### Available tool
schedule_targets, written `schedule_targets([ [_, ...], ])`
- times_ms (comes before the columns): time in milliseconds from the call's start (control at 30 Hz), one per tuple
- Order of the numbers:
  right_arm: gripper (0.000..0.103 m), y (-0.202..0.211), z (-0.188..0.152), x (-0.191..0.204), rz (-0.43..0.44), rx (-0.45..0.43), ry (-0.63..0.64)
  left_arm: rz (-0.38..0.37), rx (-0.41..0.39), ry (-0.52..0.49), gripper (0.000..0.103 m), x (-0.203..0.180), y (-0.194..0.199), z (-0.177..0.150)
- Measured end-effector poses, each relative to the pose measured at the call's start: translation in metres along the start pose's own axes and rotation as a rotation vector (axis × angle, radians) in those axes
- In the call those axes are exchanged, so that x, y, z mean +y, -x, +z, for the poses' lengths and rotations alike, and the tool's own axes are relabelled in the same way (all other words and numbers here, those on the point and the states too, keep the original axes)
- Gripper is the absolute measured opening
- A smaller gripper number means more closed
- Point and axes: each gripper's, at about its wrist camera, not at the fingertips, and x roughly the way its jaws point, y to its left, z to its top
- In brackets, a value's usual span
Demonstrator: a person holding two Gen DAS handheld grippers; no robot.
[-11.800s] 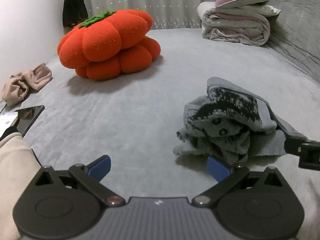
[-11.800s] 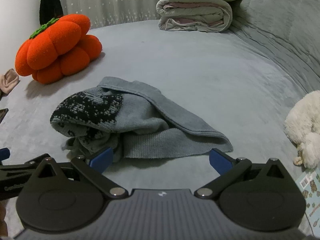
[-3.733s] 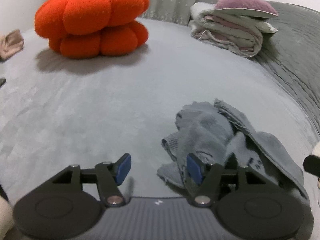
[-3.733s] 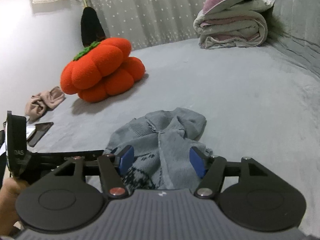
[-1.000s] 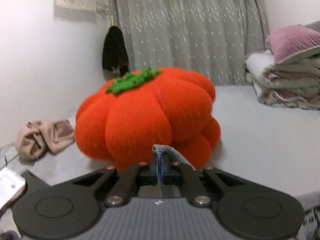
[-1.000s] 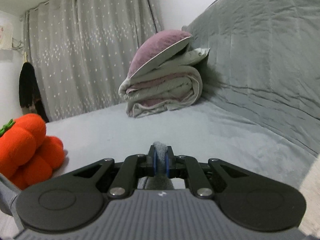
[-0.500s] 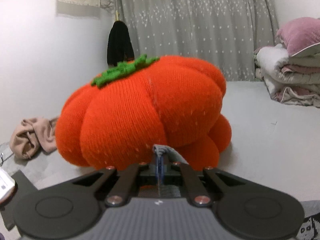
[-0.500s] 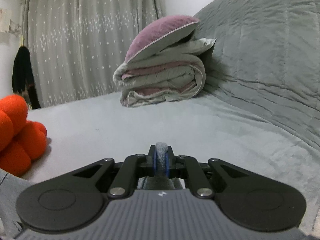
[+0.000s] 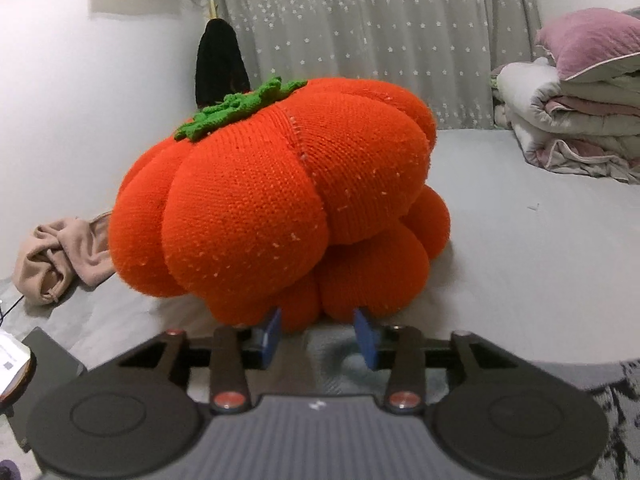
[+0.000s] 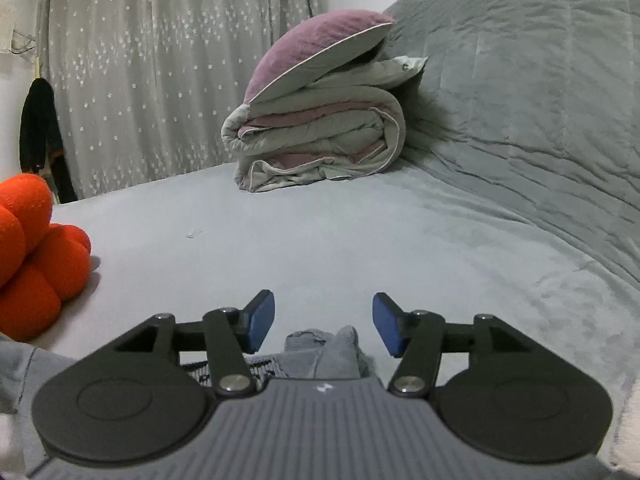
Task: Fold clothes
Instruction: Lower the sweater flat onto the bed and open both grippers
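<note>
The left claw (image 9: pixel 316 334) pointed forward and slightly downward, its jaws opening, with the blue pads (image 9: pixel 270 334) apart and nothing pressed between them. The right claw (image 10: pixel 323 327) was angled likewise, its jaws also opening, the pads (image 10: pixel 260 322) set wider apart and clear of any grip.

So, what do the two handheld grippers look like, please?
The left gripper and the right gripper look the same. Each has a grey ribbed body with a small white mark, two round black discs at the sides, black link arms with silver or reddish pivot screws, and two fingers tipped with flat blue pads. No cables or sleeves are visible.
</note>
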Motion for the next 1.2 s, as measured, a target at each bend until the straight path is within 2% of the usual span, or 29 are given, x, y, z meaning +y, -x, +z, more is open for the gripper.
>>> schedule_targets([
  [67,0.059,0.007,0.001,-0.001,-0.001,0.007,0.003,-0.018,0.013,-0.001,0.048,0.002,0.008,-0.002],
  [133,0.059,0.015,0.001,-0.003,-0.002,0.013,0.001,-0.035,0.025,-0.002,0.059,0.005,0.017,-0.004],
  [367,0.062,0.045,-0.001,-0.009,0.002,0.022,-0.003,-0.087,0.068,-0.005,0.064,0.009,0.049,-0.015],
  [567,0.064,0.069,-0.002,-0.015,0.003,0.026,-0.015,-0.123,0.088,0.002,0.071,0.011,0.079,-0.023],
  [700,0.067,0.084,-0.005,-0.020,0.003,0.026,-0.029,-0.153,0.094,0.005,0.081,0.012,0.101,-0.030],
  [800,0.067,0.094,-0.009,-0.024,0.007,0.032,-0.046,-0.175,0.103,0.006,0.083,0.012,0.117,-0.037],
  [1100,0.072,0.120,-0.025,-0.033,0.019,0.063,-0.091,-0.253,0.151,0.004,0.095,0.011,0.150,-0.077],
  [1200,0.073,0.125,-0.034,-0.034,0.032,0.084,-0.094,-0.276,0.176,0.019,0.095,0.011,0.154,-0.094],
])
